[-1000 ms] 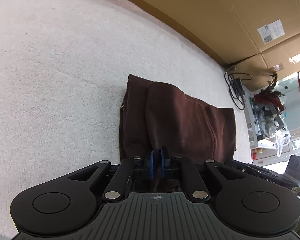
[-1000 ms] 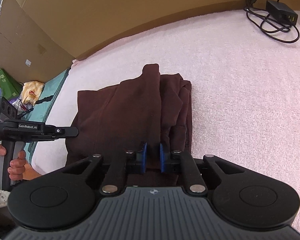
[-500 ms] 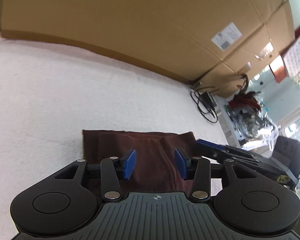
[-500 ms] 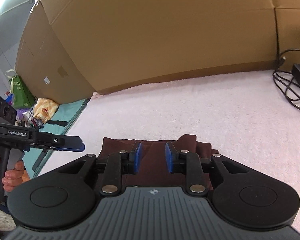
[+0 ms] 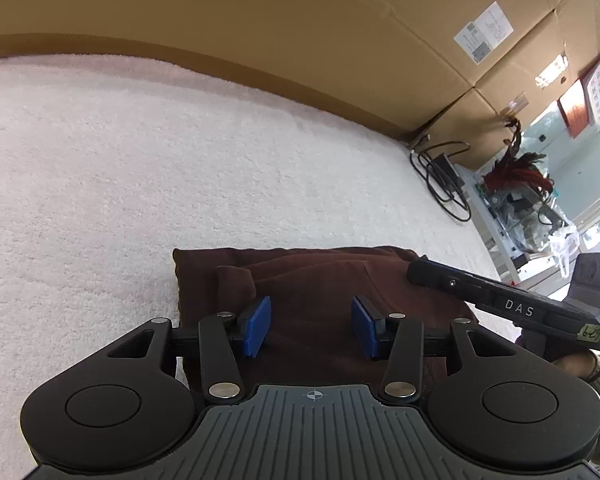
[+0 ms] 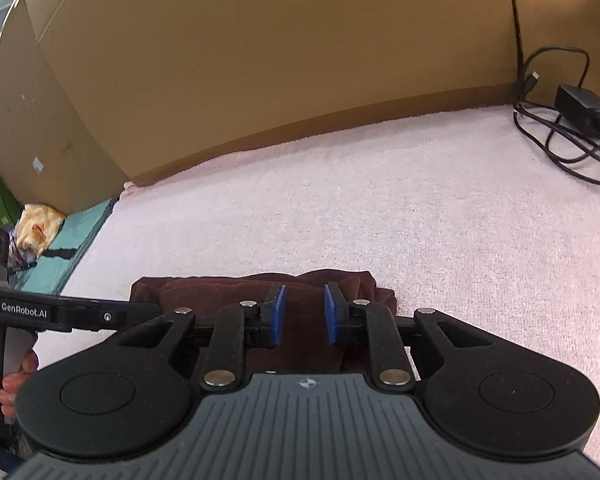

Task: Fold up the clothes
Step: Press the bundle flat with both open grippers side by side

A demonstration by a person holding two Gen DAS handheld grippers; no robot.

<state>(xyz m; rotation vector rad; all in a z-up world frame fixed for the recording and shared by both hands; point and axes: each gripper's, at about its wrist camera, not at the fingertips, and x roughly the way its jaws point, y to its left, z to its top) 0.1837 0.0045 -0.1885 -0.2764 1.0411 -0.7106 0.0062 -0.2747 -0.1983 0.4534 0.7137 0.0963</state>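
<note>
Hovering both grippers over the folded brown garment [image 5: 324, 280], which is lying on the pale towel-covered surface [image 5: 140, 168] just below my fingers. My left gripper [image 5: 311, 328] is standing spread with nothing pinched; my right gripper [image 6: 302, 314] is standing narrowly apart, having just been closing on nothing. I am risking snagging the loose top flap and undoing the fold if I am dragging a pad across it.
</note>
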